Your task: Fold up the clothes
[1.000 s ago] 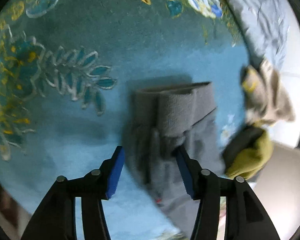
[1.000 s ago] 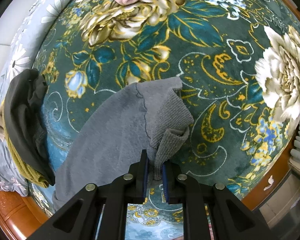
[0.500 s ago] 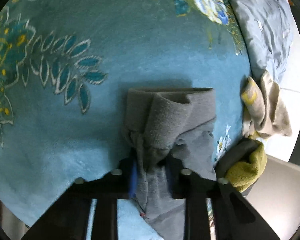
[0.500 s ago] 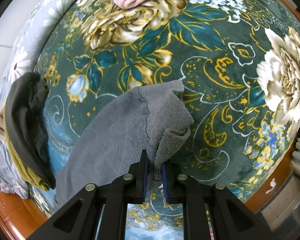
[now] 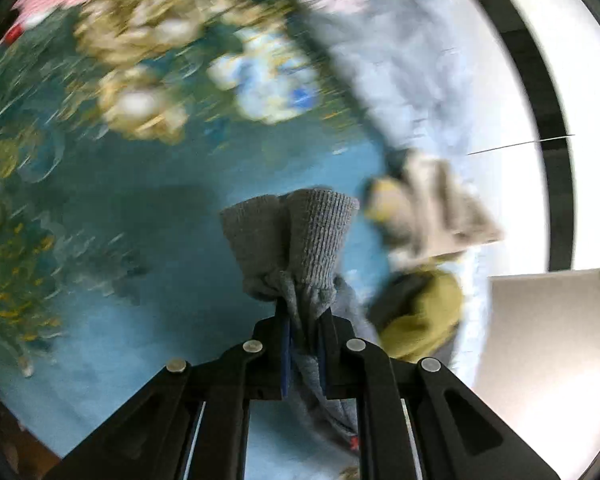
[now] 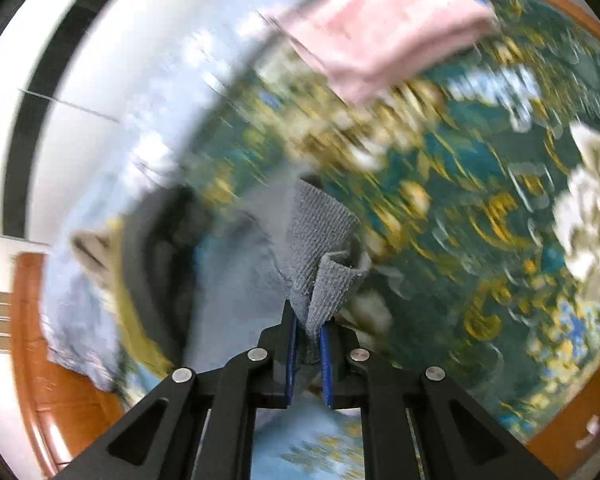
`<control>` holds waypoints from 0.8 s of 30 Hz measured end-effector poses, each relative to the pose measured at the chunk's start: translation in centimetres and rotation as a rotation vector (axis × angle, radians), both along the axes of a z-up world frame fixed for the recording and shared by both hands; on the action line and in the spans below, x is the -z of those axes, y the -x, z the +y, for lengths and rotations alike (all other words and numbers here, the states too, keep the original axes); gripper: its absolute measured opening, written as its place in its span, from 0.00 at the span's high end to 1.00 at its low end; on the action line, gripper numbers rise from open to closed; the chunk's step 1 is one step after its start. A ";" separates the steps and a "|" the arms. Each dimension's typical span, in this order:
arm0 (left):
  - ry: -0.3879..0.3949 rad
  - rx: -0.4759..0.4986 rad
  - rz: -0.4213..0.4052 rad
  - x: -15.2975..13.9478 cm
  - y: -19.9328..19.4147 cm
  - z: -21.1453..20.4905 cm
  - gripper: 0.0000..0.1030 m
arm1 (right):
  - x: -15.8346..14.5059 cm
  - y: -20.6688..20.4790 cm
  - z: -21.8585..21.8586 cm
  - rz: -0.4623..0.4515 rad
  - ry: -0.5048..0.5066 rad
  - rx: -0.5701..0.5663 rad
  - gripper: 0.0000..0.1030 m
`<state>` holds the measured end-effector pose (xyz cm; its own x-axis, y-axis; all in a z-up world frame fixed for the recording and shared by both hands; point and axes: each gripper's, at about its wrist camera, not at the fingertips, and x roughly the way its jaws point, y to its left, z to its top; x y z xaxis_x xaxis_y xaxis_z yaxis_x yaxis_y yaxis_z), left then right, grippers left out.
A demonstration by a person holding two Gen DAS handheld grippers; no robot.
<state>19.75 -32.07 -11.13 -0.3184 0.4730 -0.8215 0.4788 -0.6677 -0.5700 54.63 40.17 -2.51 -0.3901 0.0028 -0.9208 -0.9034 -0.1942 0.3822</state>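
1. The left gripper (image 5: 303, 342) is clenched on a bunched part of the grey garment (image 5: 300, 240). Its ribbed cuff stands up just past the fingertips, and the rest of the cloth trails down and back beneath the fingers.
2. The right gripper (image 6: 309, 346) is likewise clamped on the grey garment (image 6: 320, 248), pinching a ribbed edge that rises ahead of the fingers. The smooth body of the cloth spreads away to its left.
3. The garment therefore looks to hang between the two grippers, lifted off the floral blanket (image 5: 160, 208) on the bed. Both views are streaked with motion blur, so exact height above the blanket cannot be told.
4. The relation that matters: each gripper has cloth directly ahead of its fingers, with slack running back and to the side. I judge the garment's long axis runs between the two grips.
5. Neither arm looks nearer than the other, since both already hold the cloth.
6. A pile of other clothes (image 5: 424, 248) lies at the blanket's edge, close to the left gripper's right side. A folded pink cloth (image 6: 384, 28) lies at the far edge.
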 end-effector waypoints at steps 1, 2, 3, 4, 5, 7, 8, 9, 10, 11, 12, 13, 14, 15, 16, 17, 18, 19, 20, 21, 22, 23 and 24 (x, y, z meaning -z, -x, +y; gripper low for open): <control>0.018 -0.023 -0.075 2.2 -0.2 0.1 0.89 | 1.7 -0.4 -0.3 -0.043 0.033 0.003 0.90; 0.042 -0.042 -0.144 3.9 -0.6 -0.1 0.89 | 3.4 -1.0 -0.6 -0.088 0.065 0.018 0.90; 0.067 -0.059 -0.212 5.5 -1.2 -0.4 0.89 | 5.2 -1.5 -0.9 -0.134 0.098 0.033 0.90; 0.093 -0.073 -0.258 6.6 -1.7 -0.6 0.89 | 6.7 -2.0 -1.2 -0.171 0.125 0.050 0.90; 0.101 -0.086 -0.265 6.9 -2.1 -0.7 0.89 | 7.5 -2.4 -1.6 -0.181 0.137 0.071 0.90; 0.102 -0.106 -0.264 6.8 -2.4 -1.0 0.89 | 7.8 -2.9 -2.0 -0.176 0.138 0.094 0.90; 0.098 -0.110 -0.261 6.6 -2.4 -1.1 0.89 | 7.8 -3.1 -2.0 -0.166 0.141 0.096 0.90; 0.106 -0.098 -0.265 6.4 -2.3 -1.0 0.89 | 7.8 -3.3 -2.0 -0.159 0.150 0.093 0.90; 0.116 -0.083 -0.269 6.1 -2.1 -1.0 0.88 | 7.8 -3.5 -1.9 -0.151 0.158 0.091 0.89; 0.122 -0.075 -0.278 5.9 -2.0 -1.0 0.87 | 7.9 -3.8 -1.9 -0.143 0.166 0.090 0.87; 0.121 -0.076 -0.288 5.7 -1.9 -1.0 0.85 | 7.8 -4.0 -1.8 -0.133 0.169 0.092 0.86; 0.124 -0.085 -0.298 5.5 -1.9 -1.1 0.85 | 7.7 -4.1 -1.6 -0.120 0.173 0.096 0.85; 0.129 -0.097 -0.308 5.2 -1.9 -1.3 0.84 | 7.7 -4.1 -1.5 -0.099 0.182 0.098 0.85; 0.125 -0.113 -0.318 4.9 -2.1 -1.5 0.80 | 7.8 -4.2 -1.5 -0.080 0.188 0.102 0.79; 0.119 -0.130 -0.328 4.5 -2.3 -1.7 0.71 | 7.8 -4.5 -1.5 -0.064 0.189 0.107 0.70; 0.113 -0.148 -0.338 4.2 -2.6 -1.9 0.67 | 7.8 -4.8 -1.6 -0.048 0.190 0.113 0.68; 0.107 -0.165 -0.347 3.9 -2.8 -2.1 0.66 | 7.9 -5.1 -1.6 -0.028 0.193 0.123 0.63; 0.096 -0.186 -0.343 3.4 -3.2 -2.3 0.66 | 8.1 -5.7 -1.5 0.002 0.199 0.143 0.58; 0.084 -0.207 -0.337 2.8 -3.6 -2.5 0.65 | 8.3 -6.2 -1.4 0.029 0.206 0.169 0.55; 0.073 -0.226 -0.333 2.3 -3.9 -2.6 0.63 | 8.6 -6.8 -1.3 0.048 0.211 0.196 0.51; 0.061 -0.243 -0.328 1.7 -4.4 -2.7 0.62 | 9.0 -7.4 -1.2 0.063 0.213 0.225 0.50; 0.051 -0.252 -0.325 1.1 -4.9 -2.5 0.62 | 9.4 -7.9 -1.1 0.077 0.216 0.253 0.49; 0.040 -0.259 -0.322 0.5 -5.4 -2.3 0.61 | 9.8 -8.5 -1.1 0.088 0.222 0.280 0.49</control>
<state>25.18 -34.40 -11.66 -0.1464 0.3765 -0.9148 0.7837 -0.5202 -0.3395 63.11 39.11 -12.32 -0.4804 -0.0750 -0.8738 -0.8715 0.1527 0.4660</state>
